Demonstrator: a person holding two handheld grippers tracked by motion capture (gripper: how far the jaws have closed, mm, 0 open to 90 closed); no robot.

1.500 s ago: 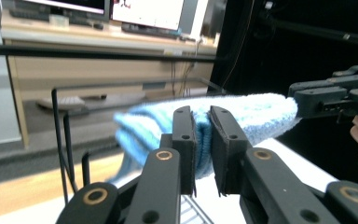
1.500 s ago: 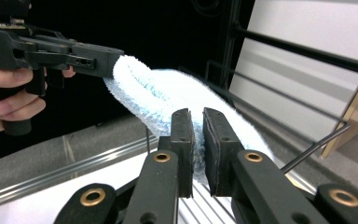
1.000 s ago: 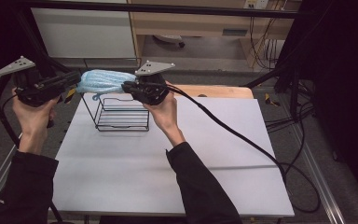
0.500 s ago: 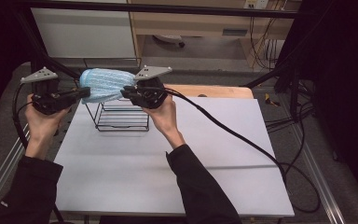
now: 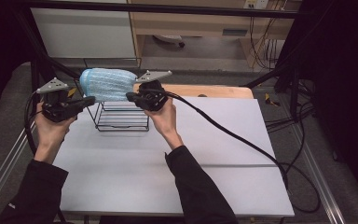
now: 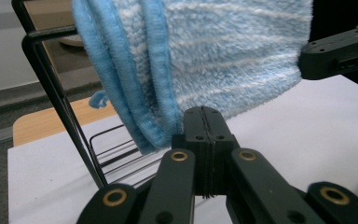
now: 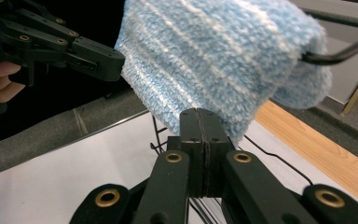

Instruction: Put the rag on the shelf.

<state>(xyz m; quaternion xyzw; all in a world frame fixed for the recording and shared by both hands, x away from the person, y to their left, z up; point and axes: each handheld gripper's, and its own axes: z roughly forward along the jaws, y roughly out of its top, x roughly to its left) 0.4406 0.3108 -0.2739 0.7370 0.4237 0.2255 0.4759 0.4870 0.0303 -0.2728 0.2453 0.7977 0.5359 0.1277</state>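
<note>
Towel [image 5: 106, 84], blue, hangs folded over the top bar of the wire rack [image 5: 121, 122]; left gripper [image 5: 89, 100] and right gripper [image 5: 131, 97], each pinched shut on a lower corner, spread it evenly across the bar.

a white table [image 5: 177, 163] carries the things, its flat top mostly bare. a black wire rack [image 5: 121, 114] stands directly on it near the far left corner. a wooden board [image 5: 214, 91] lies along the table's far edge.
</note>
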